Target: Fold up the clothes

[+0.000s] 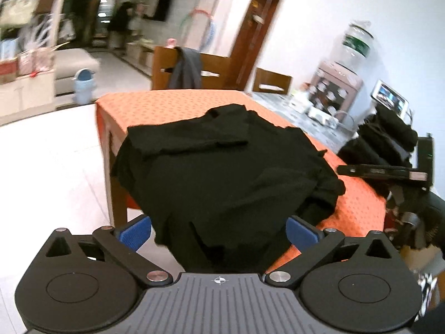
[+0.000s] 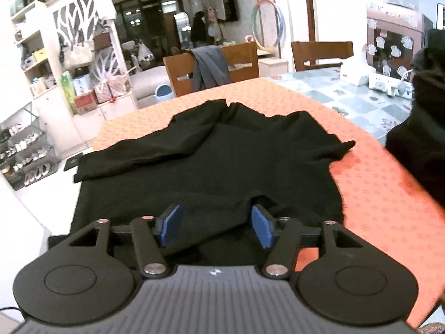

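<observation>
On the orange-clothed counter lies a black garment, spread mostly flat with one sleeve folded across its upper left part and a second sleeve reaching out toward the right. Its near hem hangs over the counter's front edge, just below both tools.

Nearest the garment's hem, the left tool has its blue pads at their widest, one on each side of the hanging cloth, with nothing gripped between them. Over the same hem, the right tool stands partly open; a ridge of black fabric rises between its pads, but the pads do not press on it, so it holds nothing.

Beyond the garment, to its right, a dark pile of other clothing sits on the counter, and wooden chairs stand behind its far edge.

Judging by this, a fold has been laid down and let go. The next move likely calls for both tools to take a fresh hold on the garment, perhaps at the hem's two corners, pinching one even layer each before lifting toward the collar.
</observation>
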A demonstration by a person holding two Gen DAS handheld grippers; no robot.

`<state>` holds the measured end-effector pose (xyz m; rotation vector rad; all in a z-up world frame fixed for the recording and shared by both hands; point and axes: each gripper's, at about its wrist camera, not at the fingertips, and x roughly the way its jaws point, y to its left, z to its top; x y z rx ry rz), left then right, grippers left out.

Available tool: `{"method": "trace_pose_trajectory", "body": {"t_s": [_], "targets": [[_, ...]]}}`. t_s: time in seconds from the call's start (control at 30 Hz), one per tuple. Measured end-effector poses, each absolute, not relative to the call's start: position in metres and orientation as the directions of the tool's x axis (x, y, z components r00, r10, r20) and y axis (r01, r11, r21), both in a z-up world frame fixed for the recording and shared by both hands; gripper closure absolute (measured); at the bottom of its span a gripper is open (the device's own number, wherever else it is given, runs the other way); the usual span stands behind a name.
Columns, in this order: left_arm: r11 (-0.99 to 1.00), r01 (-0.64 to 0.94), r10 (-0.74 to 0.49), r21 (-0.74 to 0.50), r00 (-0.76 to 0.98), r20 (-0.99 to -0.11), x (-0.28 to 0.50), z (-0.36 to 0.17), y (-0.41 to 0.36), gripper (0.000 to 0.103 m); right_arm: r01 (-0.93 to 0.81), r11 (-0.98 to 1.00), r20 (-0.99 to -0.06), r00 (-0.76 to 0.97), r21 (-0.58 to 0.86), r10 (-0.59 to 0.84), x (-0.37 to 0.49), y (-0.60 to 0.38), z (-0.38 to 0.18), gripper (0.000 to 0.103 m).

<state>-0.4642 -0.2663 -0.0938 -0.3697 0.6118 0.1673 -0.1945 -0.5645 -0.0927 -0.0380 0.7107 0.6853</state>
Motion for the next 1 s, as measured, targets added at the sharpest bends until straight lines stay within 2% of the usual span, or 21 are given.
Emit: {"method": "trace_pose_trajectory", "body": {"t_s": [0.27,0.47,0.73,0.83,1.0], "targets": [[0.873,-0.392,0.152,-0.290,0.784,-0.602,-0.507,-0.095,-0.313,0.000,-0.644,0.751,-0.645,0.513,0.147,0.567,-0.212,-0.624,-0.072,0.033],[0.834,-0.470,0.215,-0.288,0.759,-0.614,-0.502,-0.101,-0.335,0.000,-0.702,0.706,-0.657,0.489,0.095,0.574,-0.192,-0.654,-0.067,0.032],[0.793,-0.559,0.288,-0.244,0.696,-0.658,-0.442,-0.126,-0.363,0.000,-0.810,0.583,-0.669,0.399,0.062,0.627,-0.135,-0.672,-0.090,0.032],[0.753,-0.603,0.316,-0.264,0.682,-0.659,-0.416,-0.127,-0.367,0.000,-0.861,0.507,-0.672,0.347,0.049,0.654,-0.114,-0.673,-0.099,0.032],[0.735,-0.640,0.374,-0.224,0.658,-0.654,-0.383,-0.121,-0.384,0.000,-0.929,0.371,-0.683,0.268,0.004,0.679,-0.080,-0.668,-0.111,0.032]]}}
